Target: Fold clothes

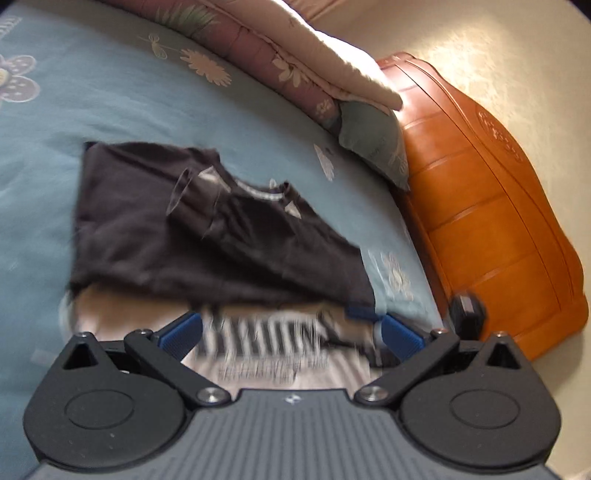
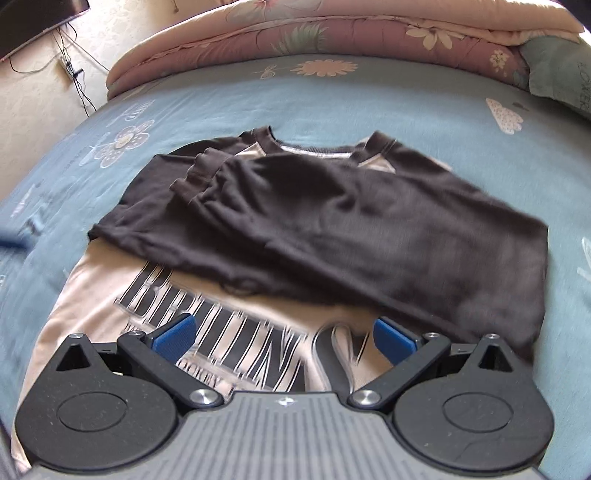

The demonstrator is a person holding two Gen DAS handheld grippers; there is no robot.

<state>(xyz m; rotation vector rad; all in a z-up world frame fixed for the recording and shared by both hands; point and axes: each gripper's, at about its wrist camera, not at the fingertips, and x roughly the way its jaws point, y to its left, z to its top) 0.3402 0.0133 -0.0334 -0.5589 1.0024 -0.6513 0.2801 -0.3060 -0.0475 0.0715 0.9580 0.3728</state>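
A soft cream shirt [image 2: 92, 314] with bold striped black lettering lies flat on the bed [image 2: 369, 99], its matte dark sleeves [image 2: 369, 229] folded across, just ahead of the right gripper [image 2: 284, 338] and left gripper [image 1: 291, 332]. Both blue-padded grippers gape wide, empty. A quilted floral blanket [image 2: 332, 33] lies beyond.

Shirt [image 2: 332, 221] — dark brown sleeves, beige front

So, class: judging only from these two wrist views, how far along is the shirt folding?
Done: both dark sleeves lie folded across the shirt on the bedsheet. In hand: nothing; the left gripper and right gripper are open above the printed hem end. Left: folding the body.
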